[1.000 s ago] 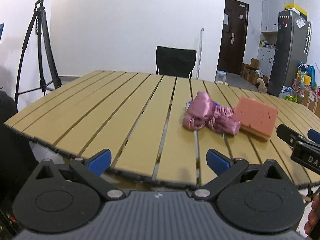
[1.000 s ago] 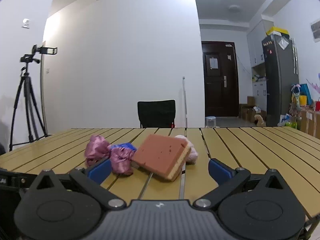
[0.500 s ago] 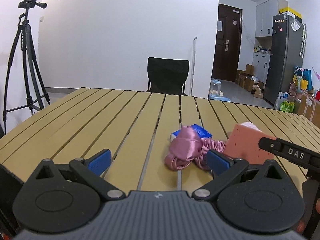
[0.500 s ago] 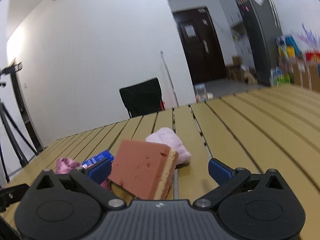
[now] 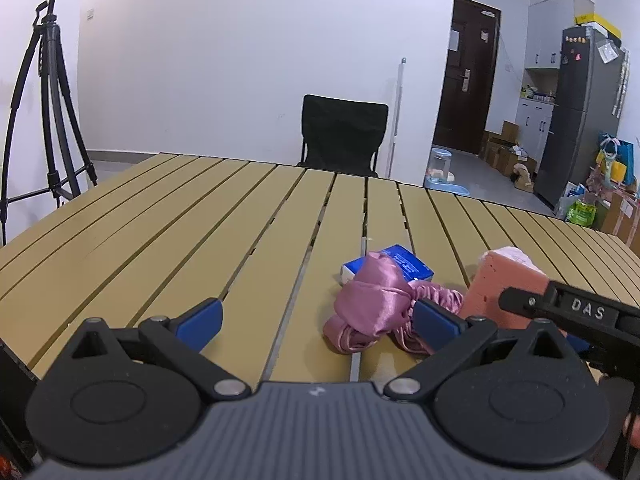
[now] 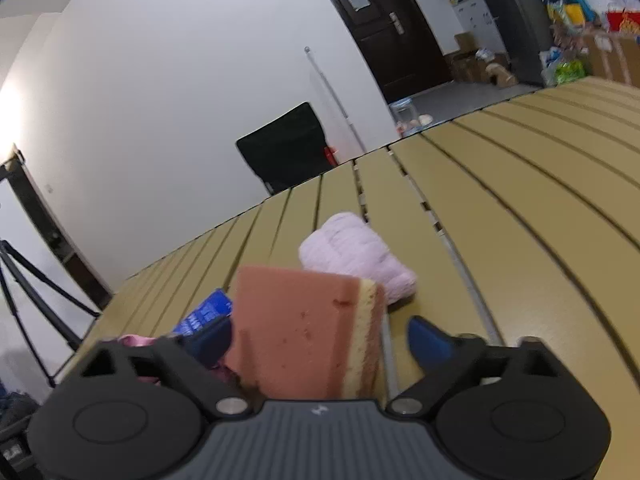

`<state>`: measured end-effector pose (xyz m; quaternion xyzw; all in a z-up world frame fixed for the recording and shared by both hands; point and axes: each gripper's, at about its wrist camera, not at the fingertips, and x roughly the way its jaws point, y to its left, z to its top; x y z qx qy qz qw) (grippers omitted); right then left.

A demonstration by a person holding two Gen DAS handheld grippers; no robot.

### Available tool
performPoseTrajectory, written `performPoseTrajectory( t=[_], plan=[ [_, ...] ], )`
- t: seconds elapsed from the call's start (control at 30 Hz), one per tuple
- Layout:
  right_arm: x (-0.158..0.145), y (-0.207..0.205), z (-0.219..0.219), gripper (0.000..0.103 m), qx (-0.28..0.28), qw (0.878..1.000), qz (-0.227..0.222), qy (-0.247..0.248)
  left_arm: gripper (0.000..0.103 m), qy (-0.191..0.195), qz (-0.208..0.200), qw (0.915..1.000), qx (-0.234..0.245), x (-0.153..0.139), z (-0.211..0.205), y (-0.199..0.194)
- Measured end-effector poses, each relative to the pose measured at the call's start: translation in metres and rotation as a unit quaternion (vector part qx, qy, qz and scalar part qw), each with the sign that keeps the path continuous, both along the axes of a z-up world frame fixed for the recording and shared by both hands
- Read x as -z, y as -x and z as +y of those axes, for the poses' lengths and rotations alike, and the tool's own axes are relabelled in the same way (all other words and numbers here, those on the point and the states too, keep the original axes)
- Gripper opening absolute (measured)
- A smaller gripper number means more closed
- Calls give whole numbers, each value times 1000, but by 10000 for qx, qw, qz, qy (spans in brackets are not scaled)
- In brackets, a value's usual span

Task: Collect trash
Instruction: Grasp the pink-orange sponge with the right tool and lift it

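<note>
Past the far edge of the slatted tan surface (image 5: pixel 200 216) I see a black chair (image 5: pixel 343 136) against the white wall. A black tripod (image 5: pixel 48 92) stands on the floor at the left, carrying a device on top. A thin pale pole (image 5: pixel 397 120) leans on the wall just right of the chair. Further right is a dark brown door (image 5: pixel 468 76), and beside it a tall dark refrigerator (image 5: pixel 580 112) with magnets on its front. Cardboard boxes (image 5: pixel 504 152) sit on the floor between them, and a clear pet water dispenser (image 5: pixel 442 168) is near the doorway.
</note>
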<state>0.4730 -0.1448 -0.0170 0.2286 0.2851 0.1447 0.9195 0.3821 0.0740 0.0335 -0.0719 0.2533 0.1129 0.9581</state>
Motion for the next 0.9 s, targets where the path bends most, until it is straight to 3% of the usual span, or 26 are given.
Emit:
performPoseTrajectory(
  t=[0.1, 0.5, 0.9],
  plan=[
    [1, -2, 3, 58, -103, 9999, -28, -74, 103, 29, 35, 10000, -14, 1, 1, -3],
    [-6, 16, -7, 34, -187, 9977, -527, -371, 103, 73, 38, 10000, 40, 1, -6, -4],
    [-27, 47, -27, 32, 182, 9903, -1377, -15, 103, 167, -6, 9998, 138, 2, -21, -13]
  ],
)
